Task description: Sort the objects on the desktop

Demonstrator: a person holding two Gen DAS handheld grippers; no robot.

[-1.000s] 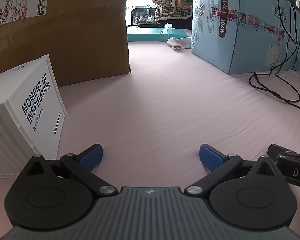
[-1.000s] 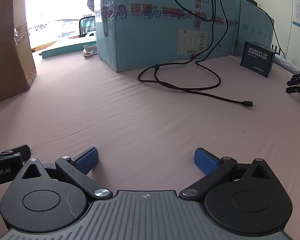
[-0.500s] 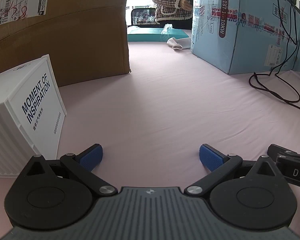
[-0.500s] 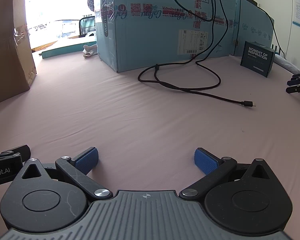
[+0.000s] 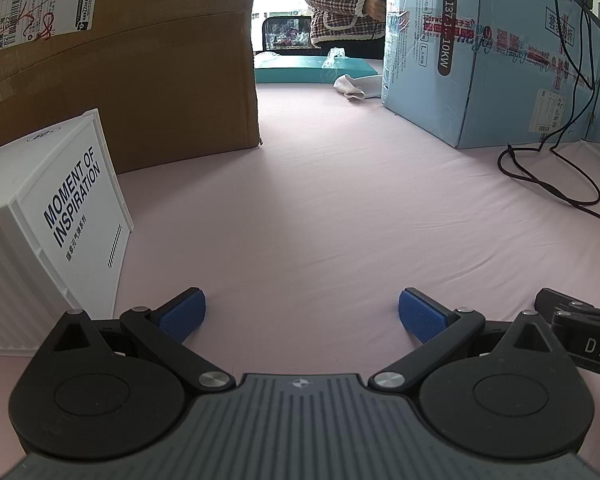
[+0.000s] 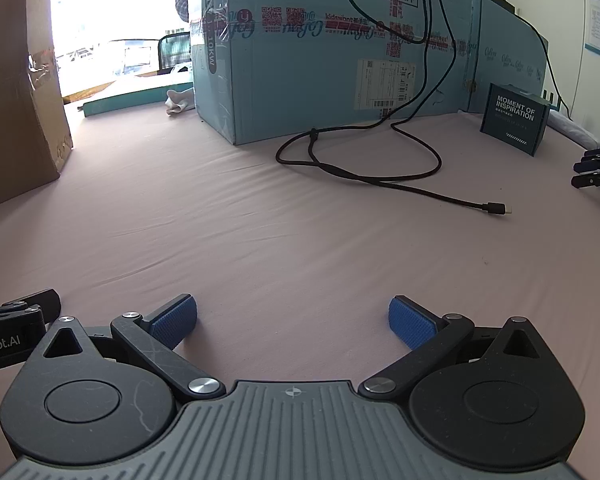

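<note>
On the pink table [image 5: 320,208], white bin [image 5: 60,216] just left of the left gripper [image 5: 300,314]; dark bin [image 6: 514,118] far right. Both grippers [image 6: 292,320] wide, empty. Bins look light, rigid; pinch a rim.

Pink-covered table [image 6: 260,216] under bright window [image 6: 112,20] daylight, white wall [image 6: 556,12] at right.
</note>
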